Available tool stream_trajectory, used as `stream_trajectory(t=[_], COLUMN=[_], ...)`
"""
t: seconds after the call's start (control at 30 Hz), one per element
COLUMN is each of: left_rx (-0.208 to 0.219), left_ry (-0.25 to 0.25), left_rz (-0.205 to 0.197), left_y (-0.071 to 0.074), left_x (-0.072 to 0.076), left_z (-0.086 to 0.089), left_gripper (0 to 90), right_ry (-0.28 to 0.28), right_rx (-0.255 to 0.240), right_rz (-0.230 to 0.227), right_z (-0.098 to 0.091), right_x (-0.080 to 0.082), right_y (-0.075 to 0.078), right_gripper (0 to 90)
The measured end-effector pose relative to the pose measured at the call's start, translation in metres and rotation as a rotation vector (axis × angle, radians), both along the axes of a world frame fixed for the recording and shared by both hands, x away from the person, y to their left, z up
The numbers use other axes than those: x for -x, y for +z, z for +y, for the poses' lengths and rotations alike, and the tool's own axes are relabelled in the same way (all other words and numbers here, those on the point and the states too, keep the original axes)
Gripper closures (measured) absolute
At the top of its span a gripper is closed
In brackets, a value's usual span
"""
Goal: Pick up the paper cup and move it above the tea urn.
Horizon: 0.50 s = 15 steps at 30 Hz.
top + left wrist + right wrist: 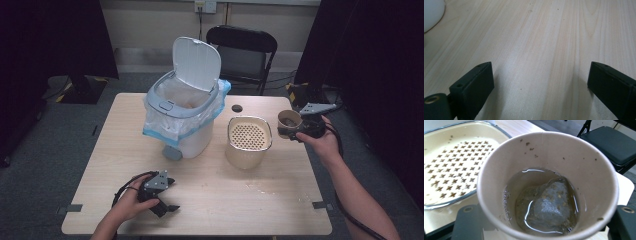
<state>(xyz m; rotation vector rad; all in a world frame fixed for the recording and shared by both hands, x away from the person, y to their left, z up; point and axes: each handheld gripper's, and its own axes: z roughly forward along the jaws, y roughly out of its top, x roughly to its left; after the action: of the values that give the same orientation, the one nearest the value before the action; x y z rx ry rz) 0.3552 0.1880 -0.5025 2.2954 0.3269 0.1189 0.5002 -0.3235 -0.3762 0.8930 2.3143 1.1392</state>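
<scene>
At the bottom of the high view, nearest the camera, the person's left forearm comes in and its hand rests the left hand-held gripper (169, 199) on the pale wooden surface (240, 200), low and left of centre in the frame. In the left gripper view its two black jaws stand wide apart at the lower corners with bare wood grain between them; nothing is held. A white rounded edge shows in the upper left corner of that view.

At the right of the high view, the right hand-held gripper (286, 131) is held above the surface's right edge and clasps a paper cup (289, 120) by its sides. In the right gripper view the paper cup (549, 185) sits between the jaws at the lower corners, roughly upright, with a soaked tea bag (547, 207) lying in a shallow pool of brownish liquid at its bottom and dark specks stuck to its inner wall.

Just left of the cup in the high view stands a cream container (248, 157) topped by a perforated strainer insert (249, 135); the same insert fills the upper left of the right gripper view. Left of it, at the centre of the high view, stands a white pedal bin (187, 120) with its lid raised and a blue-edged liner folded over its rim. A black folding chair (245, 52) stands beyond the surface at the top of the frame.
</scene>
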Motion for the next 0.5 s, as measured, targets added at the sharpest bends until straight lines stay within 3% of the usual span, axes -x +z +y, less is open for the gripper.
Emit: stream_trajectory(t=[0.5], left_rx=[0.0], left_ry=[0.0], left_rz=[0.0], left_y=[0.0], left_x=[0.0], left_z=[0.0], left_gripper=[6.3], right_ry=[-0.013], right_rx=[-0.018], right_rz=[-0.011], right_z=[0.008], right_x=[-0.03], right_y=[0.001], right_gripper=[28.9])
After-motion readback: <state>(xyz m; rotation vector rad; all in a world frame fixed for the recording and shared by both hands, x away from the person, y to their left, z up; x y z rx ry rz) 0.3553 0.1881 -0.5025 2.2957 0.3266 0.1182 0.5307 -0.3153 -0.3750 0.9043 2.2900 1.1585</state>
